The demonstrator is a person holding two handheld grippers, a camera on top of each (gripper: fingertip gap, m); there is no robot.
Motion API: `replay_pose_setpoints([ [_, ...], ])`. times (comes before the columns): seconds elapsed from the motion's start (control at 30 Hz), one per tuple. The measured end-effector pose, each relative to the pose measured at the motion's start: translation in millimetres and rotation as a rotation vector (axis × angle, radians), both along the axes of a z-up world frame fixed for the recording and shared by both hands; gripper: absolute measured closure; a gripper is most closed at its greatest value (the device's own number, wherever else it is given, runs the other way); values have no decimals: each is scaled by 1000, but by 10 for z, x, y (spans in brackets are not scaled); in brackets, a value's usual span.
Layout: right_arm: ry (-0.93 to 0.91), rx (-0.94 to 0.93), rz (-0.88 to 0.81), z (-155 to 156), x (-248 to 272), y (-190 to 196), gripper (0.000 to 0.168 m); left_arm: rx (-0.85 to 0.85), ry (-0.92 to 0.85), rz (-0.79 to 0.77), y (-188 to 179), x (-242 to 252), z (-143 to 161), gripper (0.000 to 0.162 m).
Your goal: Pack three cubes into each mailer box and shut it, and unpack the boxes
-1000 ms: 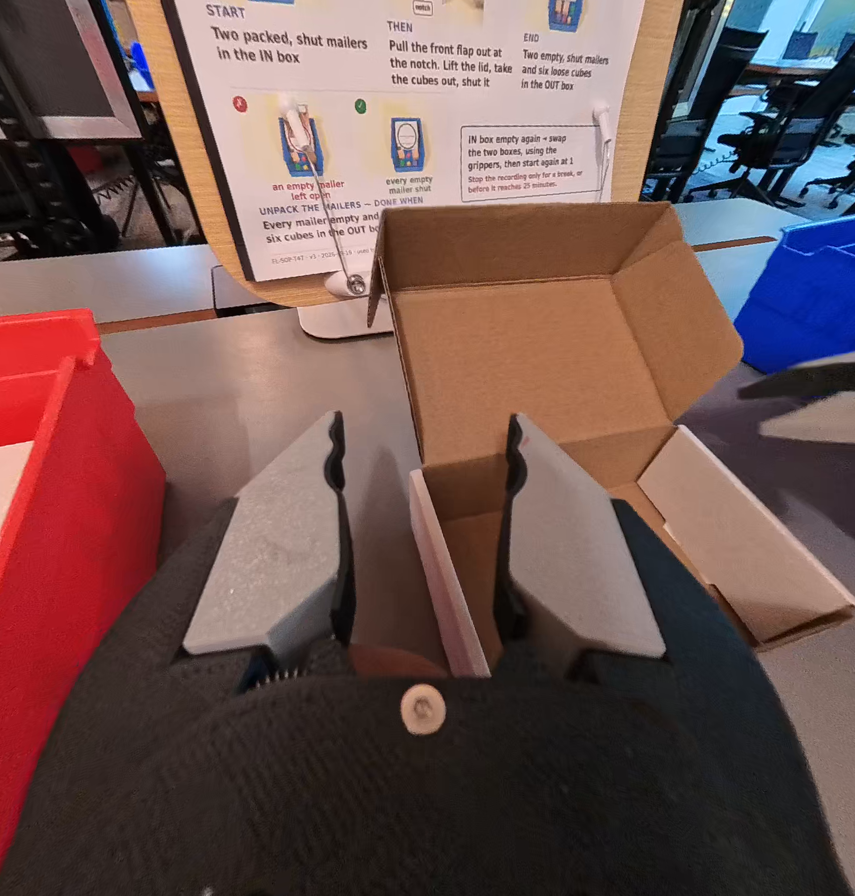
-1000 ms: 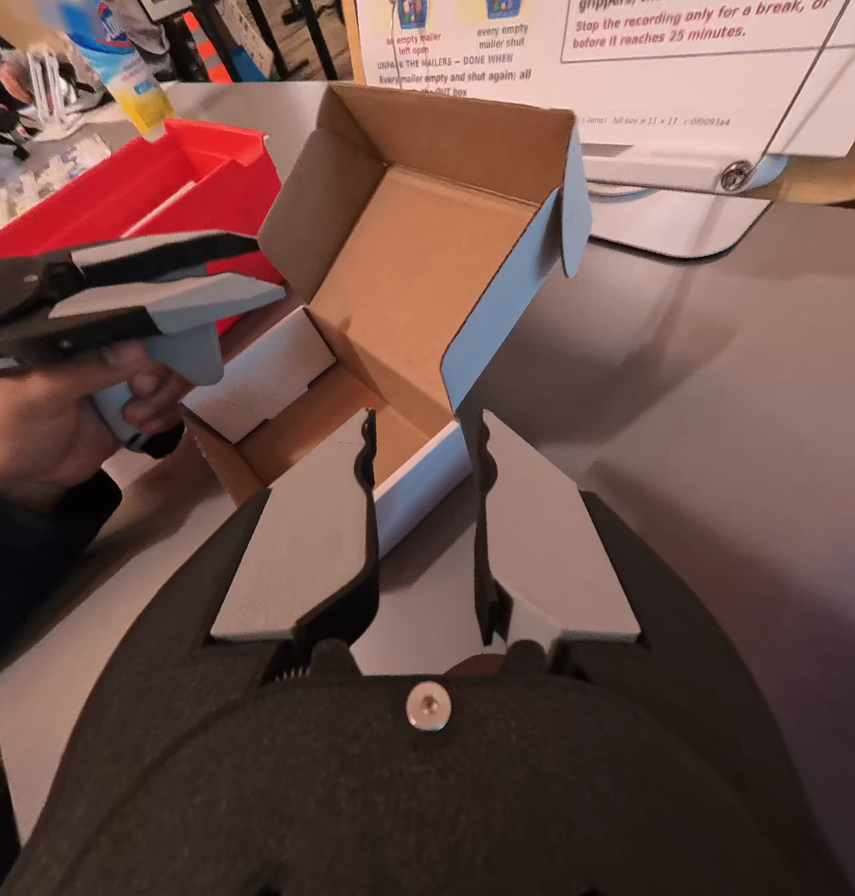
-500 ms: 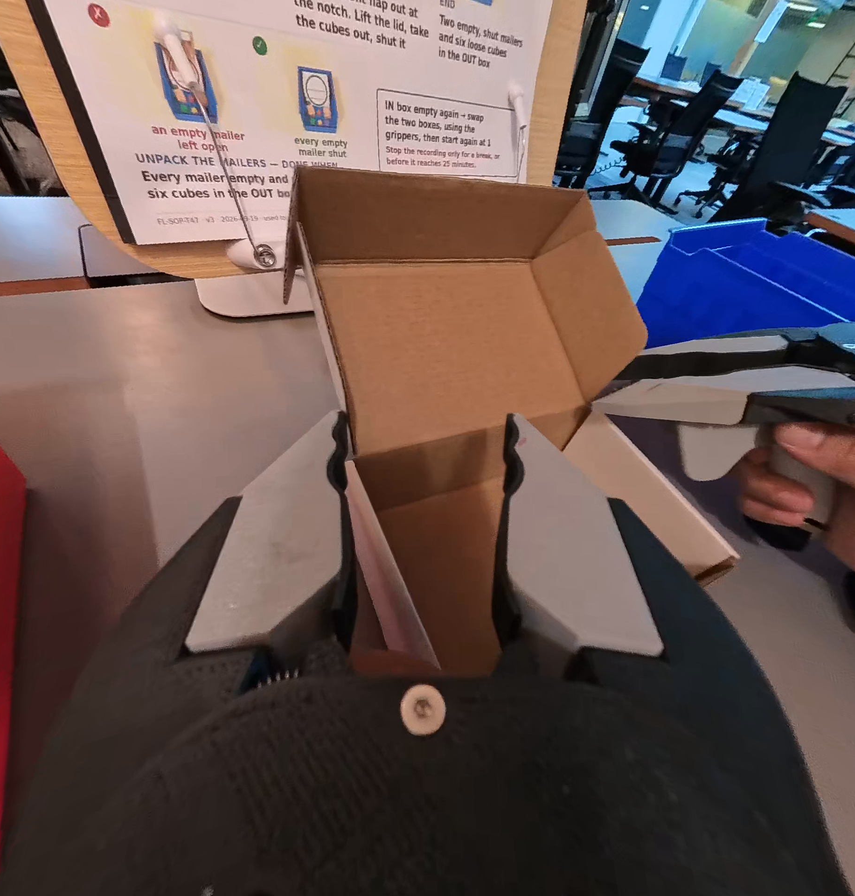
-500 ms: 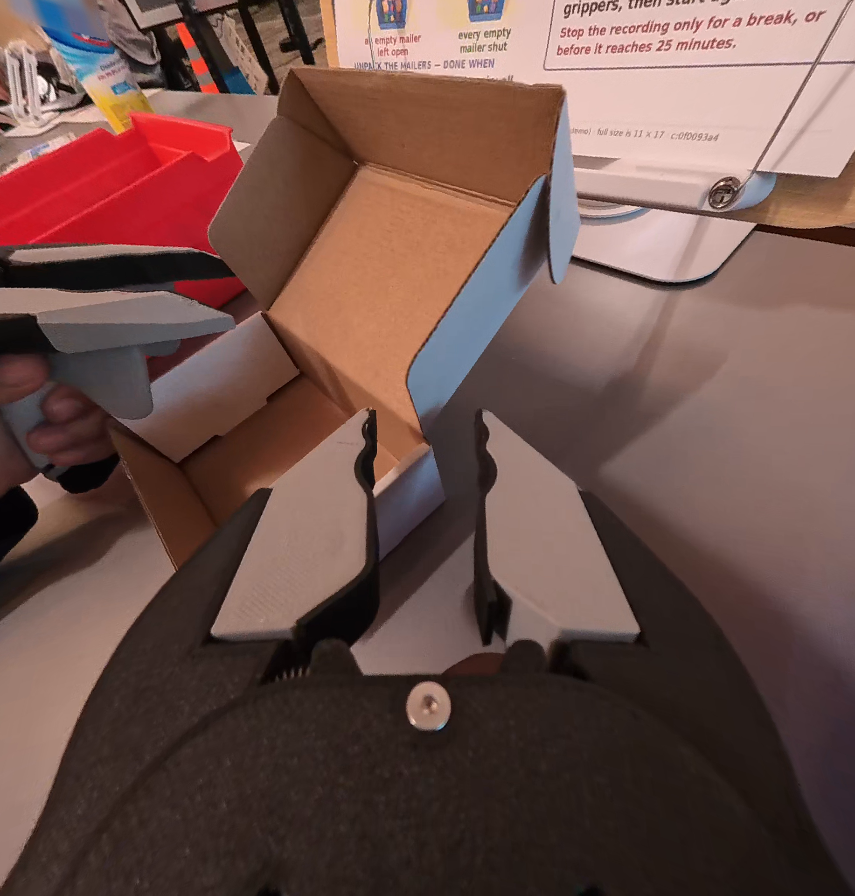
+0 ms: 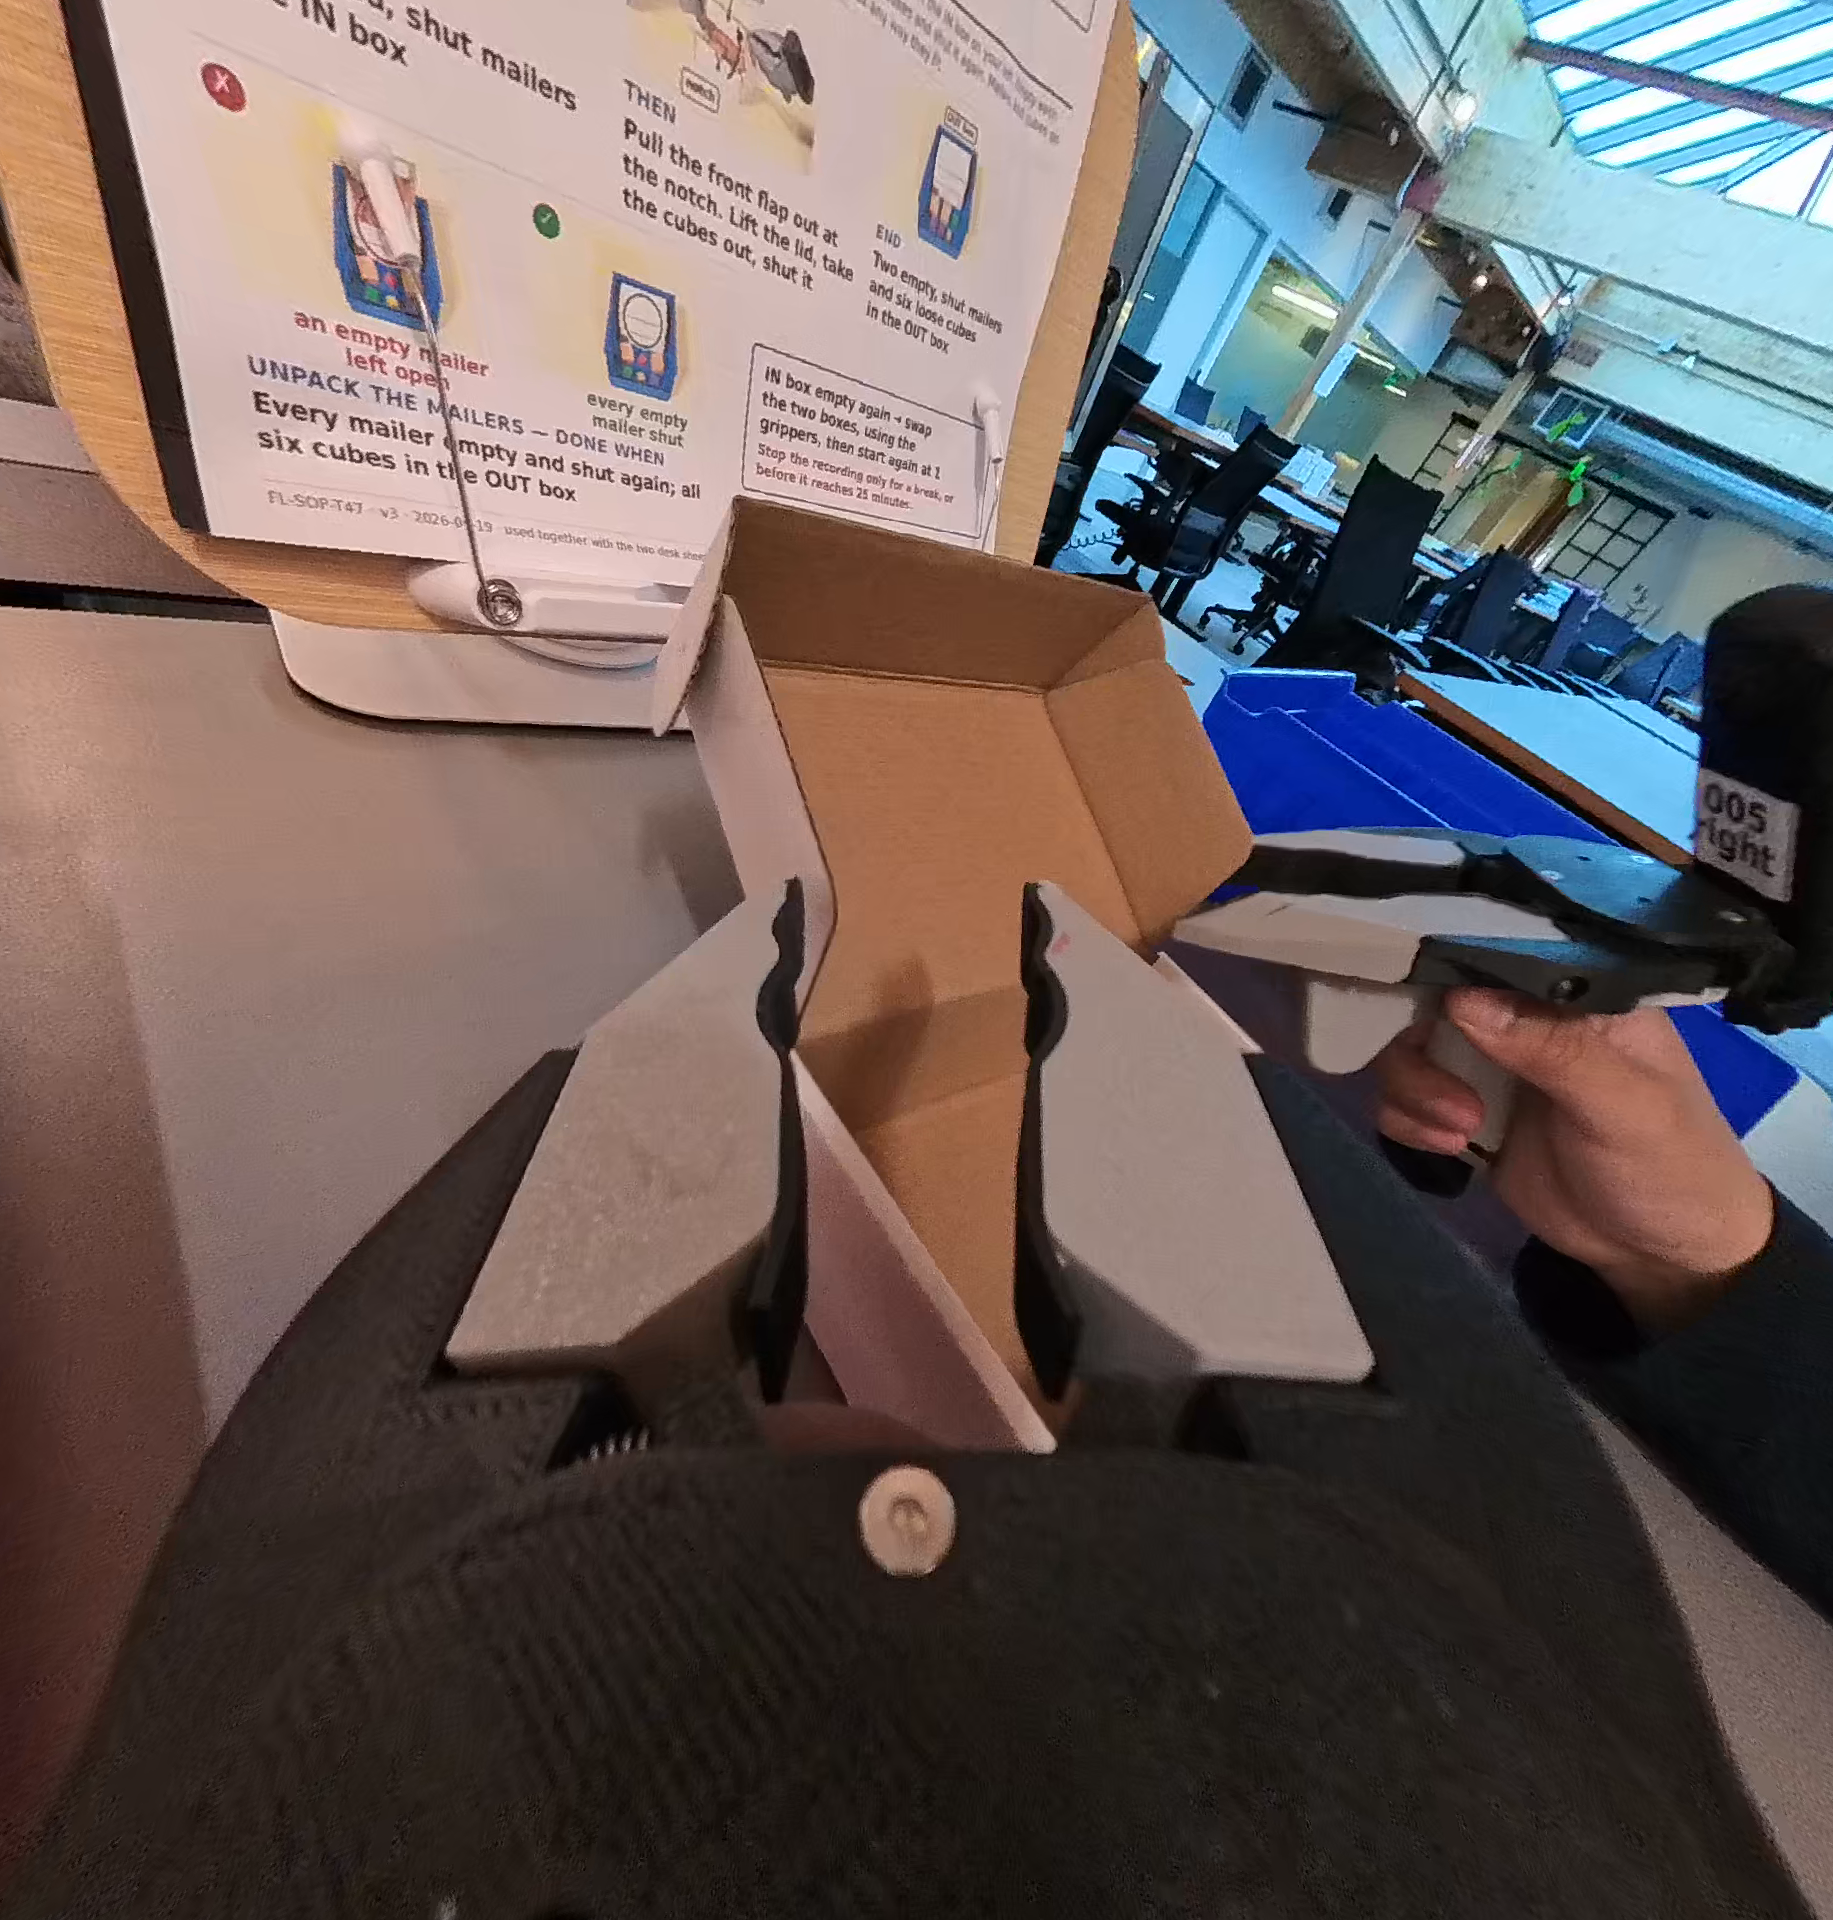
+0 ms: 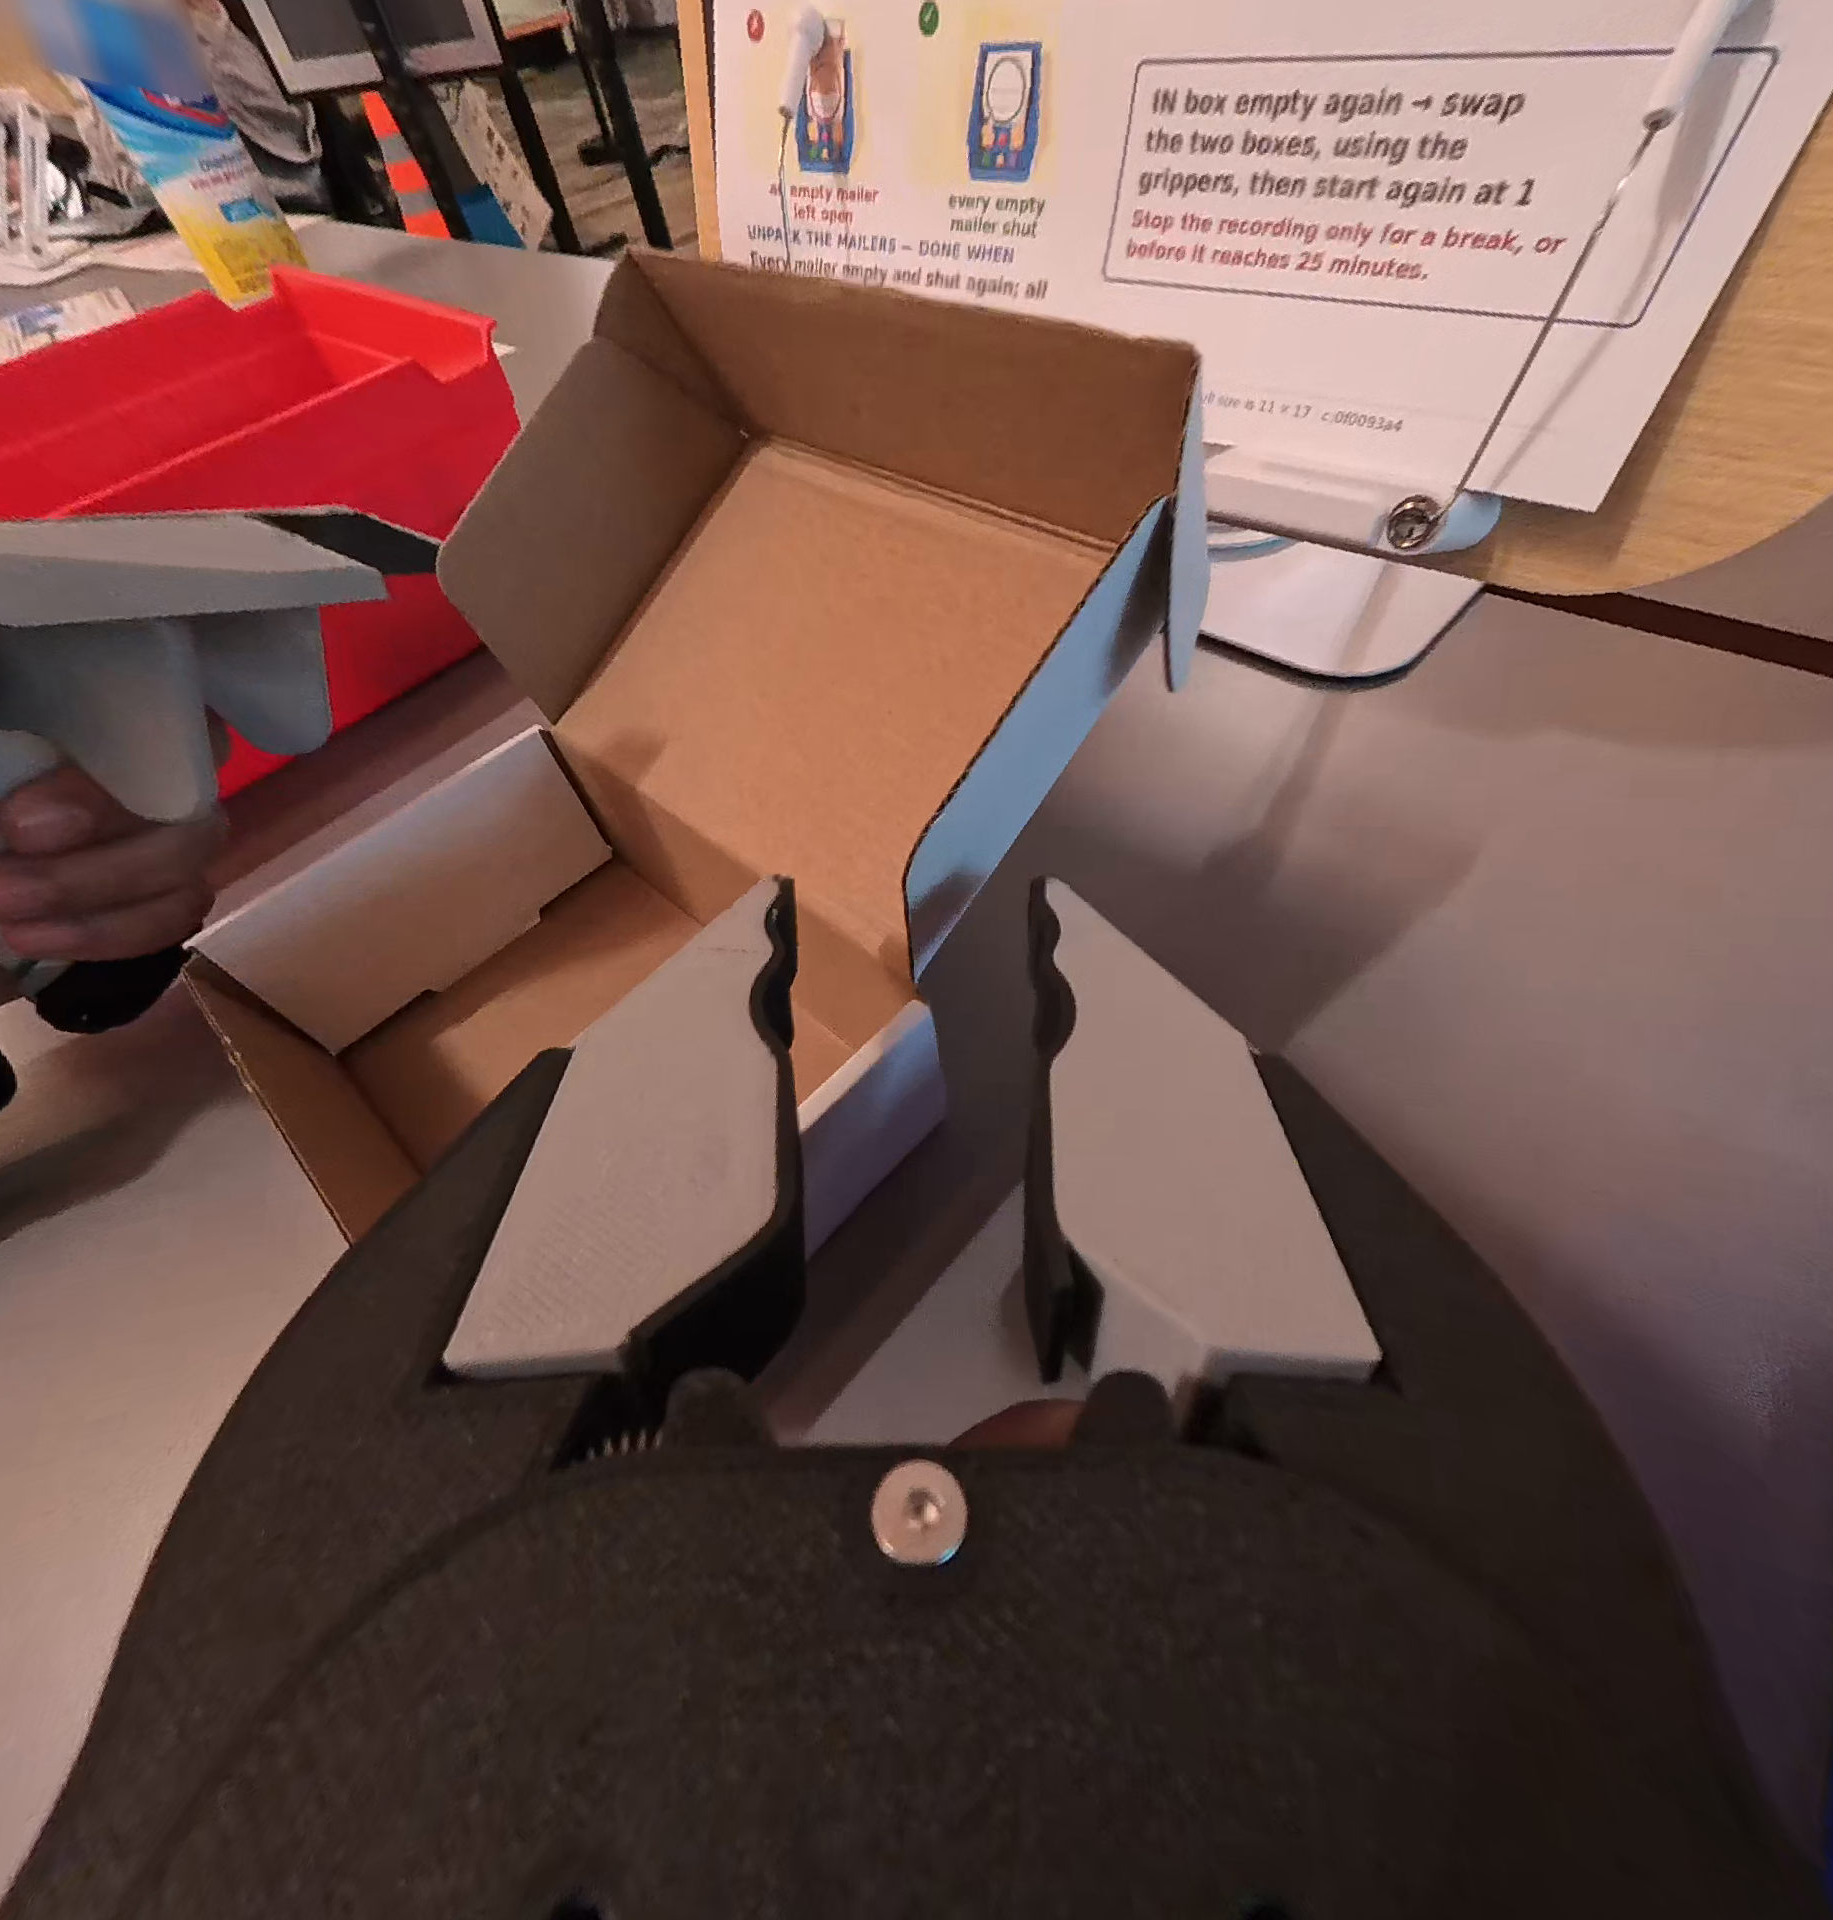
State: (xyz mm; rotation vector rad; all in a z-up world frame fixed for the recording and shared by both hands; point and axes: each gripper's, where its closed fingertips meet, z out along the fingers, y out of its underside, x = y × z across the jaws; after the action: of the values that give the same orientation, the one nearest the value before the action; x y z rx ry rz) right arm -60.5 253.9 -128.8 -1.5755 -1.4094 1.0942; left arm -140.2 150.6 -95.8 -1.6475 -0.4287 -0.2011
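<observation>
An open mailer box [image 5: 943, 821] stands on the grey table with its lid upright. Its brown inside [image 6: 829, 665] is empty; no cubes show. My left gripper [image 5: 907, 904] is open and straddles the box's left side wall, which runs between the fingers and lies against the left one. My right gripper [image 6: 912, 904] is open and straddles the right side wall [image 6: 870, 1112]. Each gripper also shows in the other's view: the right one [image 5: 1203, 894] at the box's right side, the left one [image 6: 403, 566] at its left, each held by a hand.
A red bin [image 6: 216, 426] stands left of the box and a blue bin [image 5: 1359, 758] to its right. An instruction sheet on a white stand [image 5: 476, 665] is just behind the box. Bare grey table [image 6: 1514, 935] lies right of the box.
My left gripper moved right and in, so the box's left wall now sits between its fingers and the red bin left its view. The right gripper edged further along the right wall.
</observation>
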Motion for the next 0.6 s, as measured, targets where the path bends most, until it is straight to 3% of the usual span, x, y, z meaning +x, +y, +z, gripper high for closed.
replay_pose_setpoints([
  [0.23,70,-85,10,139,32,-3,125,-21,61,129,-86,-200,14,128],
  [0.4,91,-89,19,198,59,-7,129,-77,80,116,-106,-217,-82,162],
  [0.5,157,7,11,377,122,-13,134,-121,79,91,-79,-183,-167,162],
  [0.6,77,113,-93,284,164,120,133,-155,73,85,-45,-162,-233,138],
])
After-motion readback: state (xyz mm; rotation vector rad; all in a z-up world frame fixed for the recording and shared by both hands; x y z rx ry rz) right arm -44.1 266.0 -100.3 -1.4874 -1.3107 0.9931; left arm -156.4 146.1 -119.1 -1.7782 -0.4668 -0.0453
